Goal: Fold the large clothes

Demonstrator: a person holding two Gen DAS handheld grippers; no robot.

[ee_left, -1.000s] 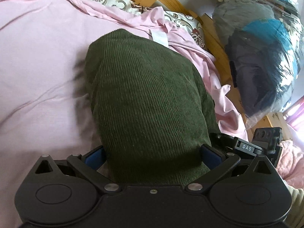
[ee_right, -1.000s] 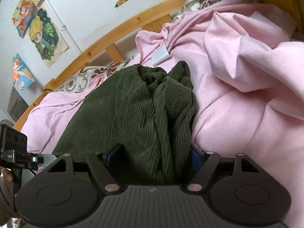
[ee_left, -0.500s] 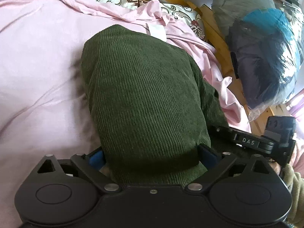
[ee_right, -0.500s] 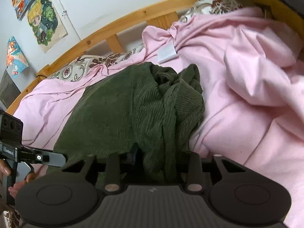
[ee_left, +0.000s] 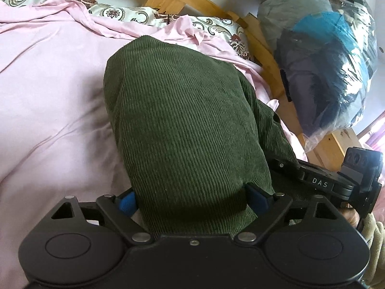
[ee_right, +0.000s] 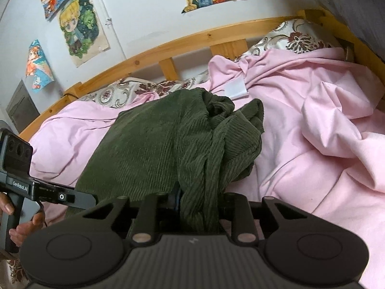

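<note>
A dark green corduroy garment (ee_left: 182, 125) lies on the pink bed sheet (ee_left: 48, 91), stretched away from both grippers. In the left wrist view its near end drapes over my left gripper (ee_left: 190, 200); the jaws stand wide apart and the blue pads (ee_left: 127, 203) show at each side of the cloth. In the right wrist view the garment (ee_right: 154, 144) is smooth on the left and bunched on the right. My right gripper (ee_right: 199, 202) is shut on a gathered fold of it. The fingertips of both grippers are hidden by cloth.
A wooden bed rail (ee_right: 168, 45) runs behind the patterned pillows (ee_right: 298, 38). A clear bag of clothes (ee_left: 320, 55) stands beyond the bed edge. The pink sheet (ee_right: 324, 125) is rumpled on the right. Posters (ee_right: 81, 29) hang on the wall.
The right gripper's jaws have closed from wide apart onto the bunched fold of the garment. Both grippers have pulled back and tilted up; the left gripper stays wide with cloth over it.
</note>
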